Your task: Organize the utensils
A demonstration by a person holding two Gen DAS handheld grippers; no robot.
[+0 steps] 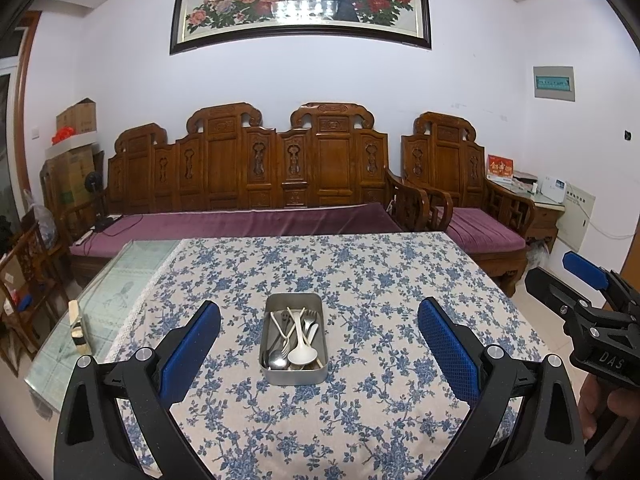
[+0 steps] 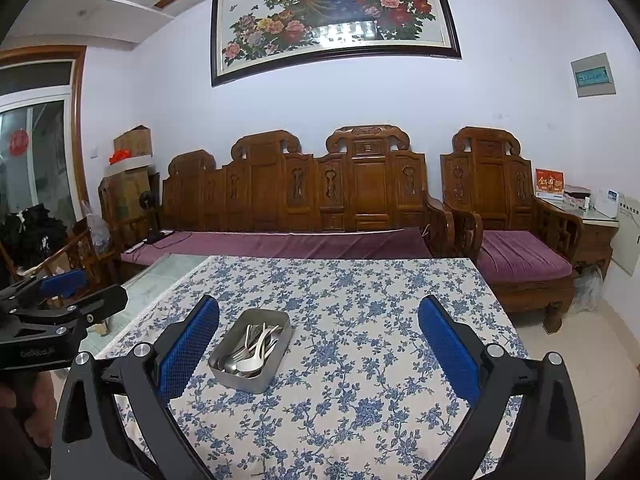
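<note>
A: How do the grippers sit?

B: The left gripper (image 1: 319, 344) hovers level over the near bench (image 1: 400, 280), fingers spread wide, holding nothing. The right gripper (image 2: 319, 346) is the same, off the bench's right side.

A: And the utensils?

B: Piled in a metal tin (image 1: 294, 376) mid-bench: a white spoon (image 1: 301, 350), steel forks (image 1: 310, 322) and a steel spoon (image 1: 276, 358). The tin lies ahead of the left fingers and just beside the right gripper's left finger (image 2: 188, 350).

A: Room around it?

B: Floral cloth (image 2: 360, 360) lies bare on all sides; a wooden sofa (image 1: 248, 168) stands beyond the far edge.
</note>
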